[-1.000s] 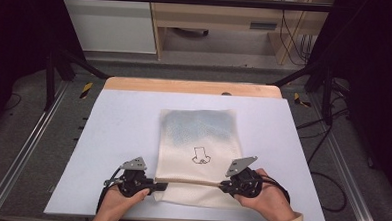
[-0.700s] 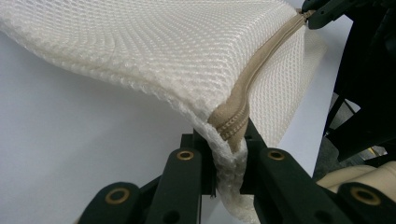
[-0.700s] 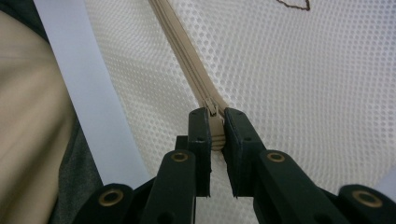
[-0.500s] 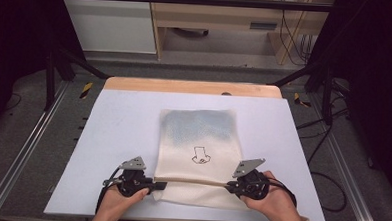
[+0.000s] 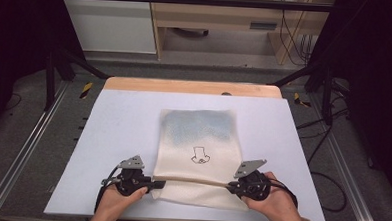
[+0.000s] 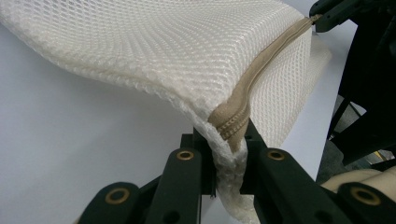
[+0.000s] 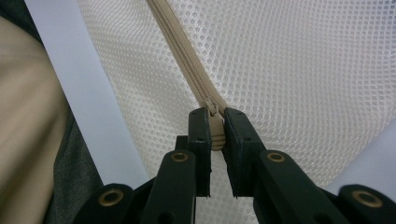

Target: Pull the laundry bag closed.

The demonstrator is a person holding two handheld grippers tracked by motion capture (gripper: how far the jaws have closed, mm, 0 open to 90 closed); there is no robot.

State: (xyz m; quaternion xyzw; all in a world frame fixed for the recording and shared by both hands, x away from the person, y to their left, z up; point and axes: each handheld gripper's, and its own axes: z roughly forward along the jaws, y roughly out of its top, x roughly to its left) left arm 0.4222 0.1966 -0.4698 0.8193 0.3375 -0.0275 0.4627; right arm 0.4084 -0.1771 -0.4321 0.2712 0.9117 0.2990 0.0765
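A cream mesh bag (image 5: 200, 140) with a small black drawing lies flat on the white table (image 5: 123, 122). A tan zipper (image 5: 193, 181) runs across its near end. My left gripper (image 5: 153, 183) is shut on the bag's left corner at the zipper's end, and in the left gripper view the mesh (image 6: 163, 46) and zipper (image 6: 261, 70) bunch between its jaws (image 6: 229, 140). My right gripper (image 5: 230, 187) is at the bag's right side. In the right gripper view it (image 7: 215, 116) is shut on the zipper pull (image 7: 215, 135), with the zipper (image 7: 180, 46) running away from it.
The table has a wooden strip (image 5: 190, 86) along its far edge. Metal frame rails (image 5: 27, 148) flank both sides. Cables (image 5: 328, 131) trail on the floor at the right. A cabinet (image 5: 108, 21) and a wooden shelf stand beyond the table.
My right gripper has shifted slightly to the right along the zipper. The left gripper has stayed where it was.
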